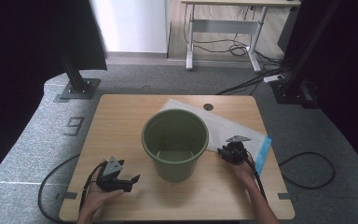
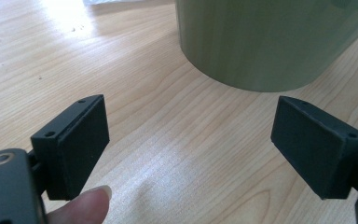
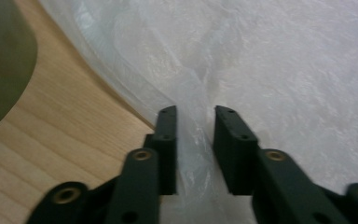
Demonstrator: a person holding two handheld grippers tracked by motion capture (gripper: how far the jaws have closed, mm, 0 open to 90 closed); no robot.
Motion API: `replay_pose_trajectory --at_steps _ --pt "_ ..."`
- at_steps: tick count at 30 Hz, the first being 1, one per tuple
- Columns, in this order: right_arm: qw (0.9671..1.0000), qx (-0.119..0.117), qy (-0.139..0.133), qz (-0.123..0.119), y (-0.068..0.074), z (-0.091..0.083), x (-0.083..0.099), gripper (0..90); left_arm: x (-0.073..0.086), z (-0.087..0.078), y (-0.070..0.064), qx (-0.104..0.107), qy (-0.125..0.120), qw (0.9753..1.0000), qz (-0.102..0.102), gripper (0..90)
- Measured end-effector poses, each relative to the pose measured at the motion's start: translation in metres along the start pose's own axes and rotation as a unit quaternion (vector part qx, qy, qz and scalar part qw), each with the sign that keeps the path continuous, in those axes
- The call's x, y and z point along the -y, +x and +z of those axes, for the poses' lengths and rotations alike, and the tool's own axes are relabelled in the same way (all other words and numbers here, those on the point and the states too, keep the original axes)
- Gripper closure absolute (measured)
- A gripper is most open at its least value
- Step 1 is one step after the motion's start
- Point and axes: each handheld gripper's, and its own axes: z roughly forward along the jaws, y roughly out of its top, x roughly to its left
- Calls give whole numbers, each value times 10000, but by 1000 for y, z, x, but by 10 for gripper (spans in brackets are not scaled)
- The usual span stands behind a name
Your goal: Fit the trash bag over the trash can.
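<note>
With your right gripper (image 3: 195, 149) pinching the clear plastic bag (image 3: 279, 70) right of the green bucket (image 1: 175, 143), lift it next while your left gripper (image 2: 191, 149) gapes empty.

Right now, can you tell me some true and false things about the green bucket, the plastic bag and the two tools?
1. The round green plastic bucket stands upright on the wooden table. True.
2. The left tool has its jaws shut tight. False: they are wide apart, with bare table between them.
3. The right tool has the thin clear plastic bag between its jaws. True.
4. The bag is inside the bucket. False: it lies flat on the table, behind and to the right of the bucket.
</note>
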Motion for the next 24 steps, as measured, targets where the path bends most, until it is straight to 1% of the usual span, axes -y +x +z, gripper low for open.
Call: replay_pose_trajectory --at_steps 1,3,6,7,9,11,14,17,18,19,21,23,24 --pt "9999 15 -21 100 -2 0 0 757 1 0 0 3 -3 10000 -2 111" --pt "9998 47 -36 206 -4 -1 1 811 2 -1 0 8 8 10000 -22 111" --pt "9997 95 13 231 -4 -5 4 843 4 -4 1 -59 35 10000 -24 111" --pt "9997 96 51 241 -3 -7 5 845 4 -4 1 -55 4 10000 -66 111" --pt "9997 113 35 205 -1 -12 10 855 4 -5 3 -46 -46 9999 -100 115" --pt "9997 50 44 231 2 -23 20 862 3 -5 4 -60 -42 9999 -102 115" --pt "9997 18 56 231 8 -42 37 869 2 -3 6 -55 -40 9999 -121 118" --pt "9994 98 93 332 13 -60 53 870 1 -3 6 -39 -51 9999 -128 121" --pt "9992 190 102 336 16 -69 60 870 1 -3 6 -27 -66 9999 -130 121" --pt "9992 190 102 336 16 -69 60 870 1 -4 7 -13 -79 9999 -139 121" --pt "9991 267 126 301 20 -76 66 870 1 -5 8 -21 -117 9998 -148 122" --pt "9990 311 135 303 22 -80 69 867 0 -7 9 -24 -152 9997 -169 122" --pt "9990 314 144 280 23 -81 70 854 0 -7 10 -25 -176 9997 -188 123"
